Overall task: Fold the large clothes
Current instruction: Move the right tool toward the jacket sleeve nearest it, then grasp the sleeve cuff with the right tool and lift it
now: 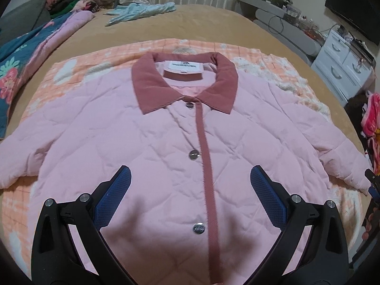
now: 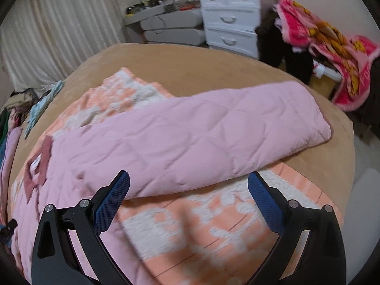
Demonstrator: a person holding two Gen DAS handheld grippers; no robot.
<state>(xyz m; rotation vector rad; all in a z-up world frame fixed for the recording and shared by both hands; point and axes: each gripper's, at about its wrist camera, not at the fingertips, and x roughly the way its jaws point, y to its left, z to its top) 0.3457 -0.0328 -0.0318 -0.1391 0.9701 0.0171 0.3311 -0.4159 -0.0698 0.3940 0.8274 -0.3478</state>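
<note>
- The left gripper (image 1: 190,178) hangs above the lower front of a pink quilted jacket (image 1: 147,142), its blue-padded fingers (image 1: 114,197) spread wide with nothing between them.
- The jacket lies face up and buttoned directly ahead of this gripper, its body running away from the fingertips toward the dusty-rose collar (image 1: 185,80) at the far end.
- A rose-coloured placket strip (image 1: 205,166) runs down the jacket's middle, passing between the two fingers; three metal snaps (image 1: 193,154) sit just to its left.
- One sleeve stretches out beyond each finger, to the left and to the right.
- Under the jacket is an orange-and-white checked blanket (image 1: 71,71), and under that a tan bedspread (image 1: 201,21).
- Far ahead and to the left lies a light-blue garment (image 1: 140,11); a floral quilt (image 1: 14,71) sits at the far left.
- The right gripper (image 2: 188,182) is also spread wide and empty, hovering at the bed's edge.
- Just ahead of its fingertips, the jacket's sleeve (image 2: 213,128) extends from the left out to the right, its lower edge near both tips; I cannot tell whether they touch it.
- Below and between the right gripper's fingers lies the checked blanket.
- Far ahead stands a white drawer unit (image 2: 230,21); to the far right hangs a bright pink towel (image 2: 332,47).
</note>
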